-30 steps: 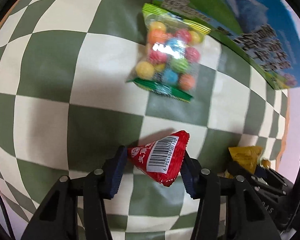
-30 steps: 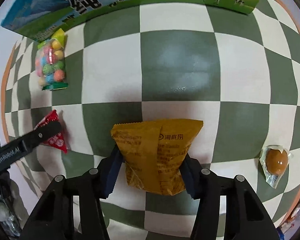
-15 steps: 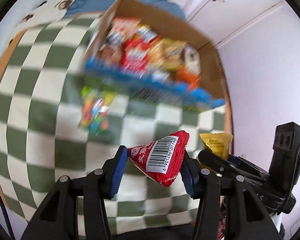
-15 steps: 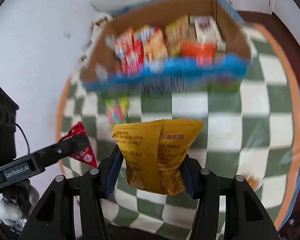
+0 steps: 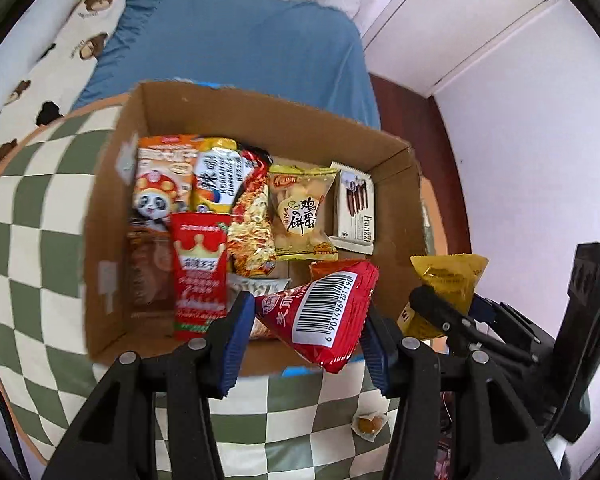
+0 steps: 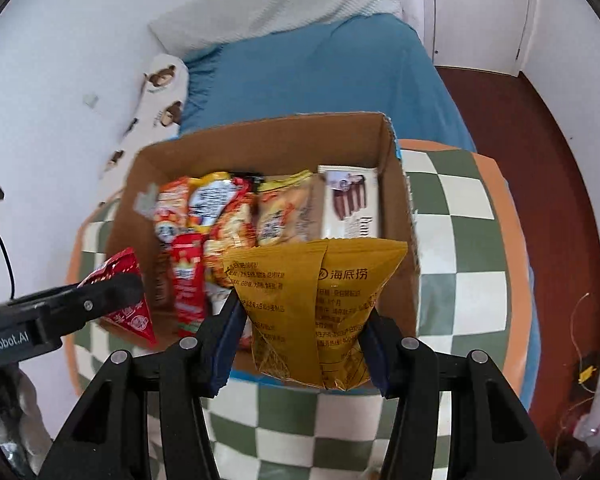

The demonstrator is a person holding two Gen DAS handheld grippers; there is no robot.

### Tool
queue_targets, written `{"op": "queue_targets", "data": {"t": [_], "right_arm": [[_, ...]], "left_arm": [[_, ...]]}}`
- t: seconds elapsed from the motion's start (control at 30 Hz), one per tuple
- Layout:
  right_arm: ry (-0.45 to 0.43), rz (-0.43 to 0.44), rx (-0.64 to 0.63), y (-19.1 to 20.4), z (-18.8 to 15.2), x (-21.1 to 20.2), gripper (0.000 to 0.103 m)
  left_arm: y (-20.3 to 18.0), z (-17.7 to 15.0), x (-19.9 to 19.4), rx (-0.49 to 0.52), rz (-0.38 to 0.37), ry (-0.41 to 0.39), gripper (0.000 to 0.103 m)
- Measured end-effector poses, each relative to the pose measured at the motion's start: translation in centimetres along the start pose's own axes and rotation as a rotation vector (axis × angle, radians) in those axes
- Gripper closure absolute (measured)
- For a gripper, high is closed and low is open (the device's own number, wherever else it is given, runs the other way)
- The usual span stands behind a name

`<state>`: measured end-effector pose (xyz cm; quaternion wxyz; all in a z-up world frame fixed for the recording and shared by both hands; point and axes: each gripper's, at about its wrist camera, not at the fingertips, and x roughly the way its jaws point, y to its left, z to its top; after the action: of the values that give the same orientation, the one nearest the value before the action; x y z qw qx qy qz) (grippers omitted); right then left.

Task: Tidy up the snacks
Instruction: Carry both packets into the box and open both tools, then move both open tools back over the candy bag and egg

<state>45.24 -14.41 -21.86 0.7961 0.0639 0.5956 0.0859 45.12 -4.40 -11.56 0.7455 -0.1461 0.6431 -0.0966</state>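
Holding a red packet (image 5: 318, 312) in the left gripper (image 5: 306, 332) and a yellow packet (image 6: 312, 308) in the right gripper (image 6: 302, 344), both hover over the near edge of the already well-filled box (image 5: 260, 120), while an egg snack (image 5: 367, 426) waits on the near table.

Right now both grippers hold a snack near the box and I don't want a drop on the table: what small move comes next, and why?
Probably carry both a little farther forward before letting go. The left gripper clamps the red triangular packet and the right gripper the yellow pouch, each only at the cardboard box's near wall; open floor shows near the white wafer box.
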Motion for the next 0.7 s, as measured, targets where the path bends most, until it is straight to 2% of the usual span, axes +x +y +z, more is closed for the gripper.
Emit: {"op": "queue_targets", "data": {"t": [0.1,0.17,0.2,0.23,0.27,0.3,0.33,0.53,0.7], "right_arm": [[0.029,-0.012,0.028,-1.0,0.3,1.8,0.046],[0.044,-0.025,0.054,-1.7,0.2,3.0,0.038],[0.047,-0.038,0.058,-2.0,0.1,3.4,0.023],[0.055,-0.052,0.060,-2.3,0.0,3.7,0.016],[0.063,-0.066,0.064,-2.5,-0.1,4.0,0.015],[0.072,-0.059,0.064,-2.7,-0.3,4.2,0.010],[0.083,-0.051,0.063,-2.9,-0.4,4.3,0.008],[0.064,-0.067,0.049,-2.7,-1.2,3.9,0.008],[0.030,-0.077,0.047,-2.3,-1.9,3.1,0.008]], "left_arm": [[-0.3,1.1,2.1,0.005,0.006,0.049,0.054],[-0.5,1.4,3.6,0.027,0.019,0.098,0.053],[-0.7,1.5,4.5,0.044,0.025,0.121,0.046],[-0.7,1.5,4.9,0.050,0.036,0.120,0.038],[-0.7,1.4,5.2,0.054,0.048,0.112,0.031],[-0.6,1.4,5.5,0.059,0.051,0.111,0.017],[-0.4,1.3,5.7,0.056,0.051,0.109,0.015],[0.0,0.4,5.7,0.054,0.099,0.077,0.015],[0.2,-0.7,3.7,0.087,0.159,-0.012,0.014]]}}
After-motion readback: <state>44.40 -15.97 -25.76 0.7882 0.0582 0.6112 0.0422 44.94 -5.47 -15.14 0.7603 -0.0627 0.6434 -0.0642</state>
